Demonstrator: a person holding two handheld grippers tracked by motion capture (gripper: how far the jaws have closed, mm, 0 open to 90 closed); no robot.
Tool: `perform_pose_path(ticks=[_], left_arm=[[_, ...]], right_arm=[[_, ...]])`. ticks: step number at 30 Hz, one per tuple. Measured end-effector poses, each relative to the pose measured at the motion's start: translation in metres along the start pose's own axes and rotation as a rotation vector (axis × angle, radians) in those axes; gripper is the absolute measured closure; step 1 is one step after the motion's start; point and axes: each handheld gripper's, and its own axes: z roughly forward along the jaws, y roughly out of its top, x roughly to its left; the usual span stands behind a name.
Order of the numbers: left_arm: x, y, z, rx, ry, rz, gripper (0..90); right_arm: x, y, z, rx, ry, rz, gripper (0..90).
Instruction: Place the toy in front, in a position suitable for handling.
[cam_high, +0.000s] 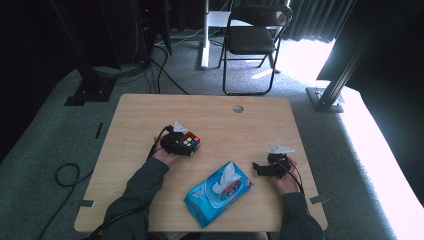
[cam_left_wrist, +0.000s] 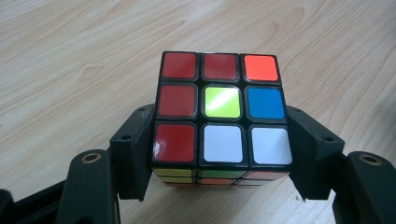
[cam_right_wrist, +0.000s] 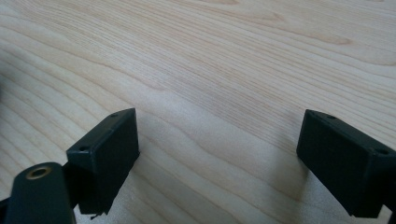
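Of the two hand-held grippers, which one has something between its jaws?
The left hand-held gripper: its jaws press both sides of the colour-tiled puzzle cube. The right hand-held gripper stands open over the bare wooden table.

A blue pack of wet wipes (cam_high: 218, 194) lies near the front edge of the wooden table (cam_high: 150, 112), one tissue poking up. Beyond the table, a black folding chair (cam_high: 252, 37) stands on grey carpet (cam_high: 45, 125).
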Motion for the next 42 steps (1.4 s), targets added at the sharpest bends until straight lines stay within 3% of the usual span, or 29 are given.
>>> perform_pose_path(ticks=[42], left_arm=[[-0.027, 0.014, 0.020, 0.001, -0.040, 0.056, 34.1]], right_arm=[[0.000, 0.000, 0.000, 0.000, 0.000, 0.000, 12.4]])
